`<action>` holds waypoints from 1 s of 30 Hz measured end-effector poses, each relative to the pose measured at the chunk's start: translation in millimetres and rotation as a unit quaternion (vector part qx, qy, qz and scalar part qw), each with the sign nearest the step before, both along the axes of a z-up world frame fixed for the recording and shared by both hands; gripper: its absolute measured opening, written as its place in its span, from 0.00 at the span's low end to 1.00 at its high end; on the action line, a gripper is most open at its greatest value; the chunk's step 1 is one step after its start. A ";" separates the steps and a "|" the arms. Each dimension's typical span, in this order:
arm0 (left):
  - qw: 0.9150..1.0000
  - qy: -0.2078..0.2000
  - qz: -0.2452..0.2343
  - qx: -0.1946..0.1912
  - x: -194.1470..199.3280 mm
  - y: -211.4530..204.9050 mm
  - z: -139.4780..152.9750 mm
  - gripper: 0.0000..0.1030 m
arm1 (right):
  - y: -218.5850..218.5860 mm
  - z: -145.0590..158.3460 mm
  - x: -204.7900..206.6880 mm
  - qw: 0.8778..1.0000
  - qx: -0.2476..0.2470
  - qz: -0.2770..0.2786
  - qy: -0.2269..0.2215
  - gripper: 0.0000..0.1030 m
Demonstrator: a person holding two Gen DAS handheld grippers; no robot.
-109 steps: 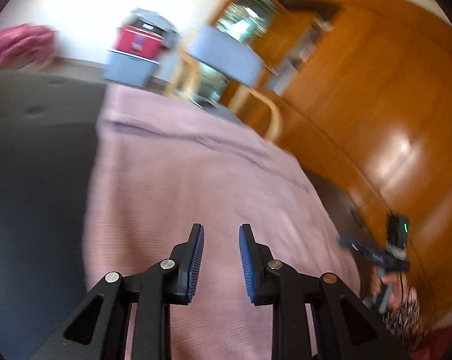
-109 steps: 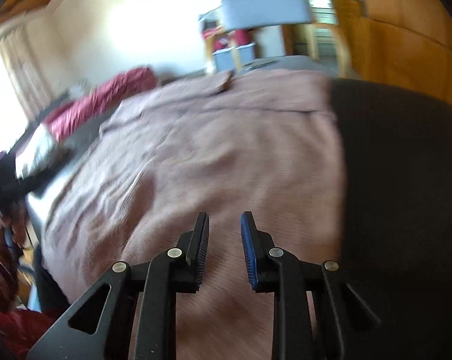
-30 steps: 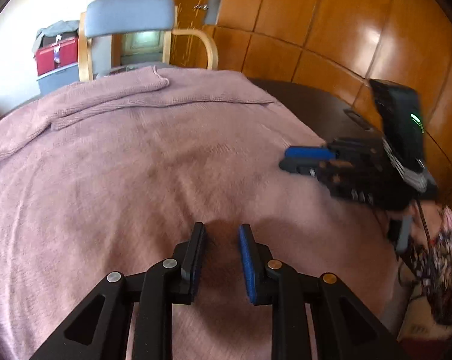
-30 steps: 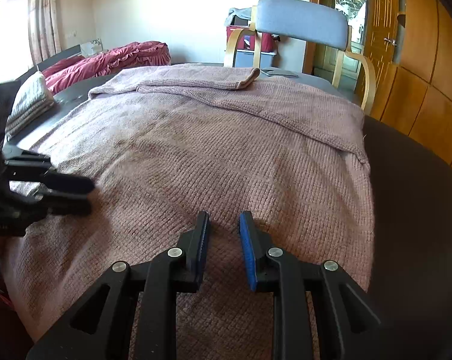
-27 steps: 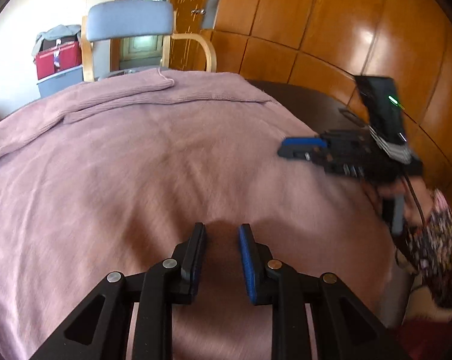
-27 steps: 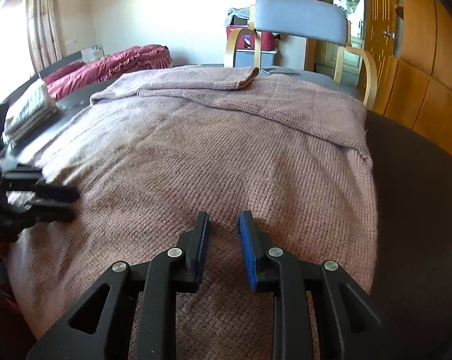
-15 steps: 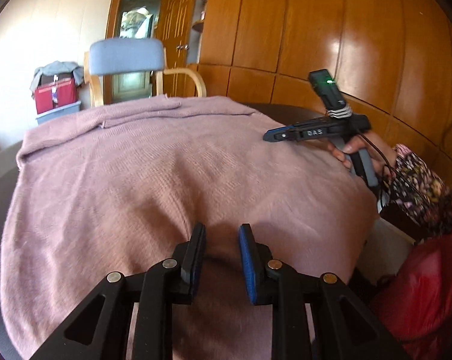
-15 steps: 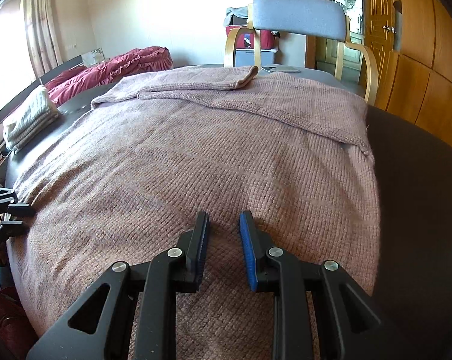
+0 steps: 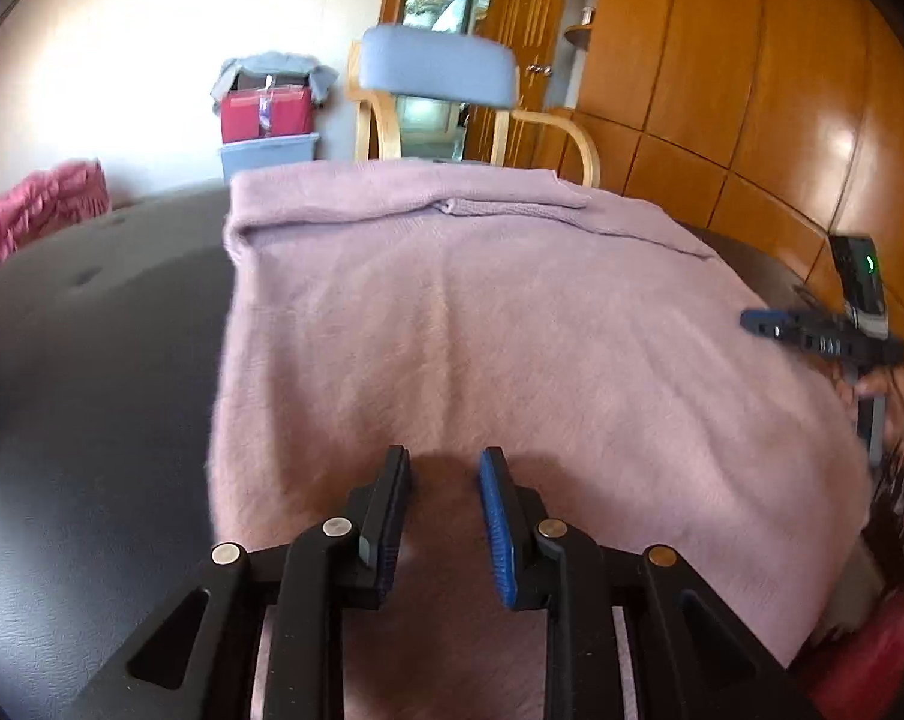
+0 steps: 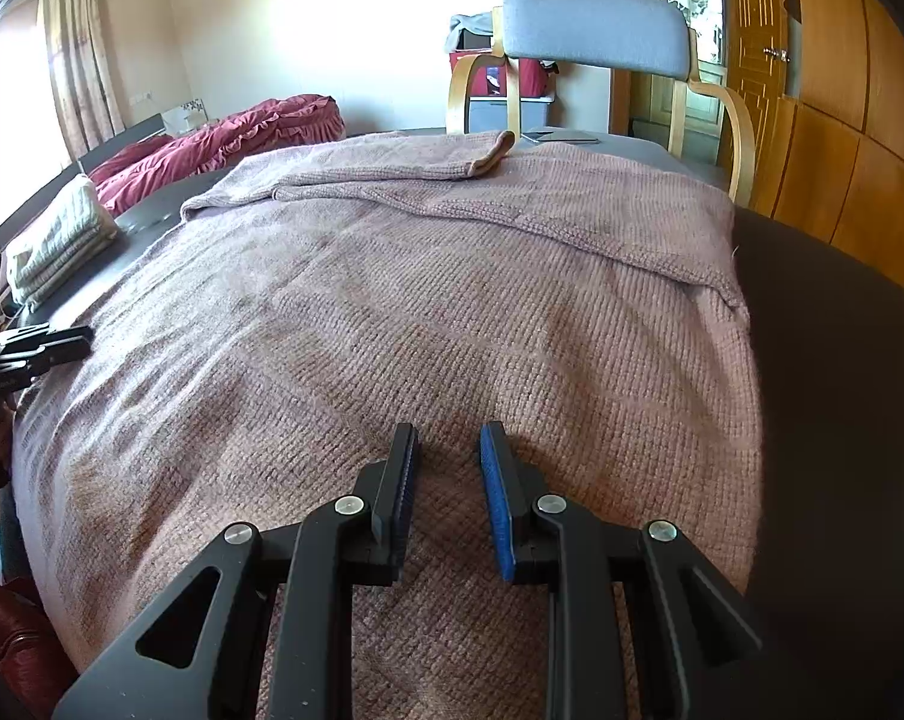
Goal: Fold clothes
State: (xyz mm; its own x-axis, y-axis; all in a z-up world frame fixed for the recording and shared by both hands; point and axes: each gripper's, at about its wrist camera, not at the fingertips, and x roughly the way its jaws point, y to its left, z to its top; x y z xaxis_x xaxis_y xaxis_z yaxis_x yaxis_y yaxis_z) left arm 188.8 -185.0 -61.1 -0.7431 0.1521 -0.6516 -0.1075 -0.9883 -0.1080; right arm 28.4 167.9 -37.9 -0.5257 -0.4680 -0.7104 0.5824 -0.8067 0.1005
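While both tools [image 9: 443,468] [image 10: 449,441] hover slightly parted and empty, the mauve knit sweater [image 10: 428,312] lies flat, seemingly sleeves folded across.

The right gripper [image 9: 751,319] has small white letters on its side, but they are too blurry to read.
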 end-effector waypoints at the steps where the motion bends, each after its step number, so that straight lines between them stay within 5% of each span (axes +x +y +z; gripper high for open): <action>1: 1.000 0.007 0.000 -0.010 6.9 -1.8 -1.3 0.24 | 0.6 -0.1 -0.4 1.000 -0.002 0.000 -0.001 0.23; 13: 0.999 0.035 0.008 -0.038 38.4 -17.2 7.3 0.25 | 0.4 -0.3 -2.5 1.000 -0.004 -0.001 -0.004 0.23; 20: 0.995 0.089 -0.043 0.029 15.8 26.1 49.7 0.25 | -28.9 25.0 32.2 0.998 0.019 0.039 0.045 0.24; 26: 0.986 0.050 -0.128 -0.094 1.4 111.7 26.1 0.26 | -84.0 36.6 79.8 0.986 -0.007 0.160 0.040 0.24; 30: 0.982 0.043 -0.147 -0.115 12.9 122.8 6.1 0.26 | -100.2 15.0 102.7 0.974 0.050 0.220 0.024 0.18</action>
State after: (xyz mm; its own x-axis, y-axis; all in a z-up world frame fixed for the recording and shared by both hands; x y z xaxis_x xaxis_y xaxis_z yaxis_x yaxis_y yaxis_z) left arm 201.7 -62.2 -55.0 -0.7425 0.2244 -0.6311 -0.3906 -0.9105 0.1358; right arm 131.0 67.7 -22.8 -0.3239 -0.5853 -0.7434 0.8762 -0.4820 -0.0023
